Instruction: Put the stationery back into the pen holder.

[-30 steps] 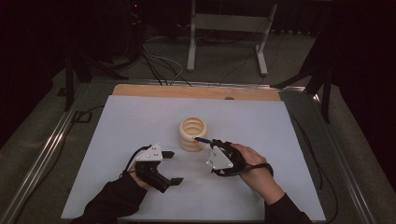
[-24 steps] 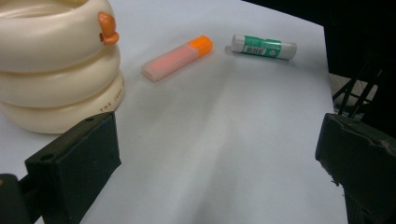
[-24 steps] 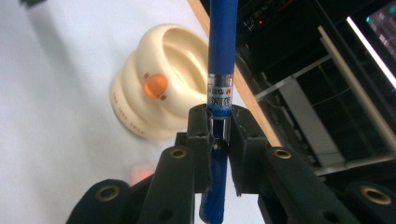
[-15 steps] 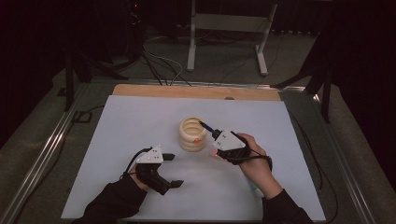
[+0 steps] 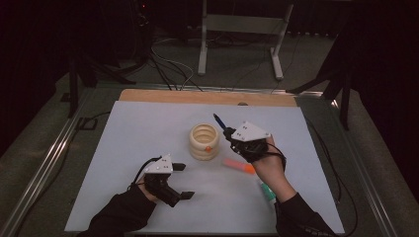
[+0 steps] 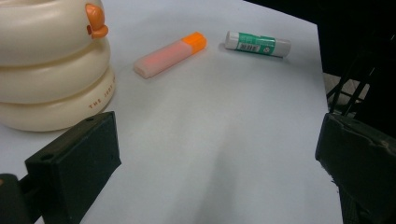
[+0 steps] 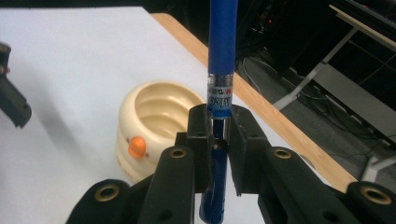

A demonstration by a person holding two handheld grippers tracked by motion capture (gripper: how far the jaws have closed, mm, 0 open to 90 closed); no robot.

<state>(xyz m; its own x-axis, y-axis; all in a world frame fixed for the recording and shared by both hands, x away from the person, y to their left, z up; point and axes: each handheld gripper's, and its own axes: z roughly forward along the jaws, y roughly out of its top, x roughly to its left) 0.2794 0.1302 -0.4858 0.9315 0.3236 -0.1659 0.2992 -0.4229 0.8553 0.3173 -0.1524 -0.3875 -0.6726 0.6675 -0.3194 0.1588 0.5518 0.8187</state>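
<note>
- The left claw rests low over the near left part of the white surface, its jaws spread wide with nothing between them.
- In the left claw's own view, the two black jaws stand far apart over bare white surface, with the cream holder at the upper left.
- The cream ringed holder stands upright near the middle of the surface, open at the top, with a small orange knob on its side; it is a short way beyond the left claw.
- The blue pen is pinched in the right claw, whose jaws are pressed tight on the pen's barrel; in the high view the pen's free end points up and away, just right of the holder's rim and clear of it.
- In the right claw's view the pen rises straight between the jaws, with the holder below and to the left.
- An orange highlighter lies flat on the surface just beside the person's right hand.
- A green-labelled glue stick lies nearer the front edge, partly under the right wrist.
</note>
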